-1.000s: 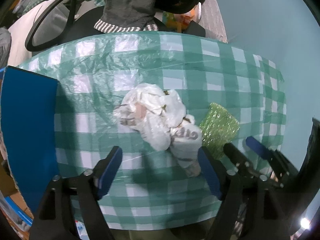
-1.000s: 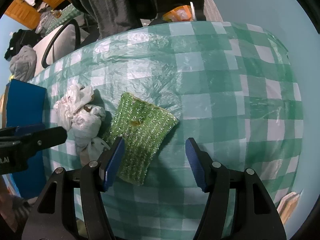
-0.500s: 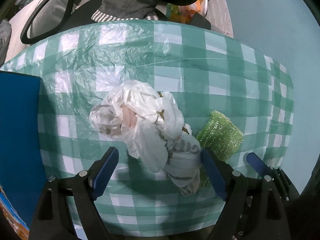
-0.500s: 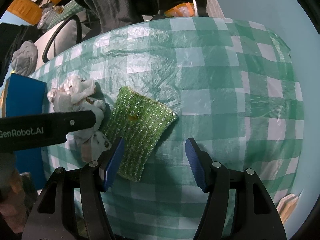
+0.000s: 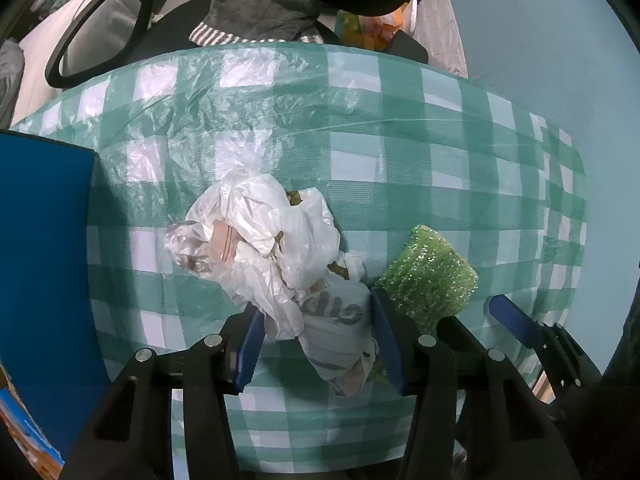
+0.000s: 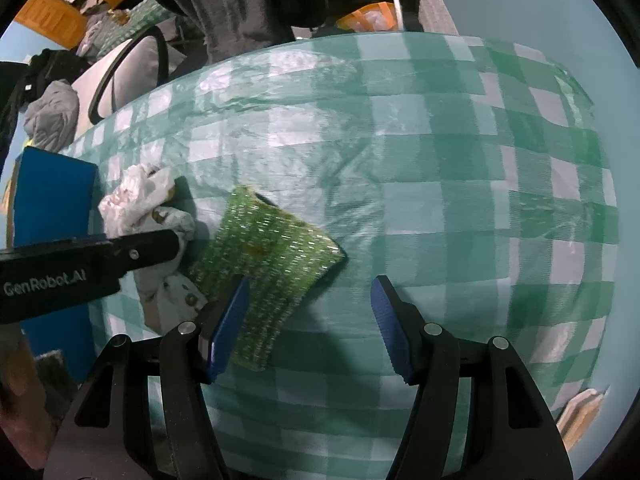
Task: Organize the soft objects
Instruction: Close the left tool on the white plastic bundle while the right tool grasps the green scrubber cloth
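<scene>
Left tongs (image 5: 316,338) stand part-open around the crinkled white plastic bundle (image 5: 276,248); right tongs (image 6: 308,324) gape, empty, beside the glittery green knitted cloth (image 6: 268,256).

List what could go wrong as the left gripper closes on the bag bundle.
1. The left gripper straddles only the near end of the plastic bag bundle; the loose far part may unravel or slip free.
2. The green sponge touches the bundle beside the right-hand finger, so it could get pinched or dragged.
3. The right gripper sits close; the two may collide.
</scene>
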The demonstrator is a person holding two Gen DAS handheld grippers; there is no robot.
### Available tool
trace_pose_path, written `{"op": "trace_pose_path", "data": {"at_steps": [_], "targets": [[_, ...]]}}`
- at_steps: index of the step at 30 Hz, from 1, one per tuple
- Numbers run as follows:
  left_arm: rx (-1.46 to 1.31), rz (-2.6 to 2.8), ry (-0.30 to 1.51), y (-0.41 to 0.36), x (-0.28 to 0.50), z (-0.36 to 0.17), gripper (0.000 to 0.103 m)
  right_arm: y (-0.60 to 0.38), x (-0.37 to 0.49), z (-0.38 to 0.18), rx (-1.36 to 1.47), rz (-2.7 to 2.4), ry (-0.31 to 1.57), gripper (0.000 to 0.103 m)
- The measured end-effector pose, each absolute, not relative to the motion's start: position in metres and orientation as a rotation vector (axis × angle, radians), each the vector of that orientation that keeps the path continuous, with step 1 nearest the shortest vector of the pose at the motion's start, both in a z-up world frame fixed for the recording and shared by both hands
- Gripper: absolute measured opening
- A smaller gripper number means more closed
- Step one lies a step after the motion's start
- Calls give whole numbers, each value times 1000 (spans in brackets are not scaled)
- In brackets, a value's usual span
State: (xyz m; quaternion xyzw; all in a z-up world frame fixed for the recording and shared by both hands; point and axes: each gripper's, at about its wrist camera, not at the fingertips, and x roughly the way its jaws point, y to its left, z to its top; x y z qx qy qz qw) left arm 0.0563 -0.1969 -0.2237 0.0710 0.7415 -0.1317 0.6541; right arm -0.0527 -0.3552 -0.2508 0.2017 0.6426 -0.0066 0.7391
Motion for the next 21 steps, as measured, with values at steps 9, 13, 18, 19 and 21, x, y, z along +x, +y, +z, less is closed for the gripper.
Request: {"op": "trace_pose_path", "data": {"at_steps": [9, 13, 18, 19, 21], "targets": [[148, -311, 1689, -185, 56, -228, 52, -331, -40, -262, 392, 26, 1414, 65], [147, -316, 1690, -182, 56, -229, 52, -319, -37, -262, 298, 15, 1405, 65], [141, -314, 1695, -179, 56, -230, 52, -305, -40, -262, 202, -8, 1389, 65], [138, -313, 1695, -178, 56, -231, 52, -303, -41, -263, 187, -10, 1386, 65], [137, -312, 1693, -175, 57, -231, 52, -300, -42, -262, 160, -12, 1380, 65]]}}
